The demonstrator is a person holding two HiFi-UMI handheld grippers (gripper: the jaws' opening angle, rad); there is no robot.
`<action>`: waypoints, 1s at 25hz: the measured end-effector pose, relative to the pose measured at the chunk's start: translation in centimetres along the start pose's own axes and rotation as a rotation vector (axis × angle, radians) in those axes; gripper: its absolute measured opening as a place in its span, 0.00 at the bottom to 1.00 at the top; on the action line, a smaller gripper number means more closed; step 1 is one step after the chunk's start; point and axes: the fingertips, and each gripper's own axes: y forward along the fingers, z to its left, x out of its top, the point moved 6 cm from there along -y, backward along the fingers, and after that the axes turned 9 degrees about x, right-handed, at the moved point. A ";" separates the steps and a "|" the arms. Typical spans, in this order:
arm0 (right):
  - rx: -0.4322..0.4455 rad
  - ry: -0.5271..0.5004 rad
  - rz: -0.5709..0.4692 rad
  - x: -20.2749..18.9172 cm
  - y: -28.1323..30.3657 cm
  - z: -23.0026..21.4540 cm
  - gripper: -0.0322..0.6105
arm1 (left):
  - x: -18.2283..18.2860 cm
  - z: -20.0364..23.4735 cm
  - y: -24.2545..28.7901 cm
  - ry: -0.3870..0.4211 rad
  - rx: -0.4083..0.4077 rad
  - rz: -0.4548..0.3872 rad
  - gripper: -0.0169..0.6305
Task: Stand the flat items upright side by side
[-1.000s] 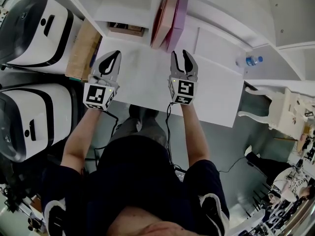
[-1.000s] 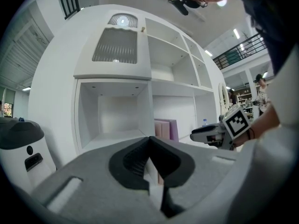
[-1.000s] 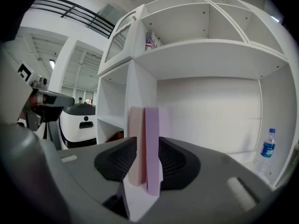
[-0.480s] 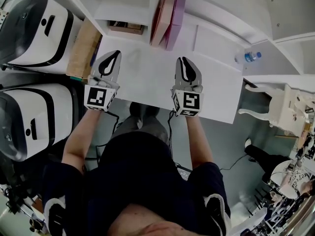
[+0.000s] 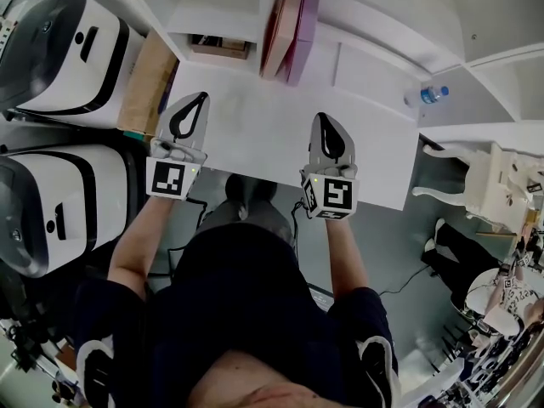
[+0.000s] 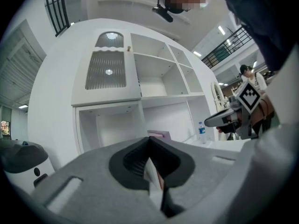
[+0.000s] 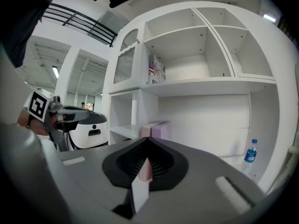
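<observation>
Over the white desk [image 5: 255, 134], held left gripper [image 5: 200, 98] pressed together on nothing; just closed right gripper [image 5: 325, 118], likewise empty. Found pink books [image 5: 289, 32] upright, side by side, at desk's rear, clear of both.

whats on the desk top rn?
Pink books stand upright at the back of the desk; a water bottle is at its right end. Spots under the left gripper and right gripper are covered.

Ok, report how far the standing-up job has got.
Done, it seems: the pink and purple books stand upright side by side at the back of the desk. In hand: nothing; the left gripper is shut and empty, and the right gripper has just closed on nothing. Left: nothing lies flat on the desk.
</observation>
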 end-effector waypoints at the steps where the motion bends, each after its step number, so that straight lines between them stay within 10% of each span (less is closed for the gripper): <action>1: -0.004 0.003 0.002 0.2 -0.4 0.1 0.05 | 0.2 -0.1 -0.3 0.001 0.000 -0.003 0.03; 25: -0.083 0.031 0.039 -0.1 -7.7 2.8 0.05 | 0.6 0.0 -7.0 -0.016 0.036 0.017 0.03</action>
